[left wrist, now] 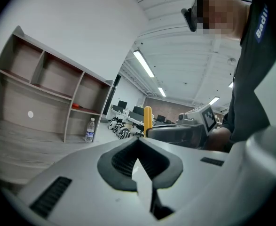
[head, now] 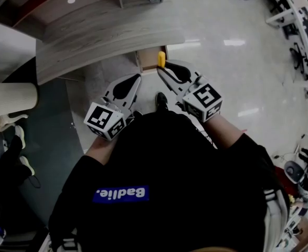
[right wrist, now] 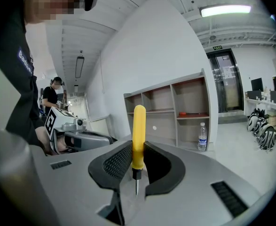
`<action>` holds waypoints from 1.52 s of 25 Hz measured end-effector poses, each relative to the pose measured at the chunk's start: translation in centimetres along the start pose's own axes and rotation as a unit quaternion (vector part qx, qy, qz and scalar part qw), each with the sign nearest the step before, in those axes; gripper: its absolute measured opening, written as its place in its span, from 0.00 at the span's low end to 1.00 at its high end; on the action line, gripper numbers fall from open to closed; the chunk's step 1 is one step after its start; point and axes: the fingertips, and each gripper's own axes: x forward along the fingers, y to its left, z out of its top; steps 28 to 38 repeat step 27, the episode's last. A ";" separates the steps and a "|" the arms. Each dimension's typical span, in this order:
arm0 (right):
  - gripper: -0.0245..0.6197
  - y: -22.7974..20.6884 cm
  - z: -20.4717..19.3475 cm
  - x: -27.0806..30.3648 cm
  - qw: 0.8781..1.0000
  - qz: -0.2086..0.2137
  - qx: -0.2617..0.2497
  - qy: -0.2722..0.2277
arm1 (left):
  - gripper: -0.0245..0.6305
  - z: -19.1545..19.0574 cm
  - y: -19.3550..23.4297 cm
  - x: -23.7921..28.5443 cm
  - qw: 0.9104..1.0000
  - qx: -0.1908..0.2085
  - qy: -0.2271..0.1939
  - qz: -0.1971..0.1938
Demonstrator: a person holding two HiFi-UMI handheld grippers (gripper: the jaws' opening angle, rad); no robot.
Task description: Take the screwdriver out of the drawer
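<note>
My right gripper point(right wrist: 138, 161) is shut on a yellow-handled screwdriver point(right wrist: 138, 135). The handle stands upright between the ribbed pads and the short metal tip points down. In the head view the screwdriver point(head: 161, 60) sits at the tips of the right gripper point(head: 164, 70), just above the small open wooden drawer point(head: 145, 58) under the desk edge. My left gripper point(head: 137, 78) hangs beside it to the left, jaws together with nothing in them. The left gripper view shows its pads point(left wrist: 121, 161) meeting at the tip, and the right gripper point(left wrist: 175, 133) with the screwdriver point(left wrist: 148, 119) beyond.
A curved grey wooden desk point(head: 106, 35) carries a shelf unit point(right wrist: 175, 112) with a water bottle point(right wrist: 202, 136) beside it. Glossy floor point(head: 237, 62) lies to the right. A dark mat point(head: 43, 135) and a white cylinder point(head: 12, 96) are on the left. Another person point(right wrist: 51, 100) stands far off.
</note>
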 end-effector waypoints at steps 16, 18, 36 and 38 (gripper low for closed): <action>0.19 0.0 0.2 -0.5 1.000 -0.003 -0.009 -0.003 | 0.03 -0.3 -0.4 0.0 1.000 0.005 -0.006 -0.002; 0.19 0.1 0.1 -0.4 1.000 -0.005 -0.006 -0.003 | 0.03 -0.5 -0.5 -0.1 1.000 0.004 -0.008 -0.003; 0.19 -0.2 0.4 -1.6 1.000 -0.005 -0.003 -0.004 | 0.03 -0.3 -1.7 0.3 1.000 0.003 -0.004 -0.004; 0.19 -0.2 0.4 -1.6 1.000 -0.005 -0.003 -0.004 | 0.03 -0.3 -1.7 0.3 1.000 0.003 -0.004 -0.004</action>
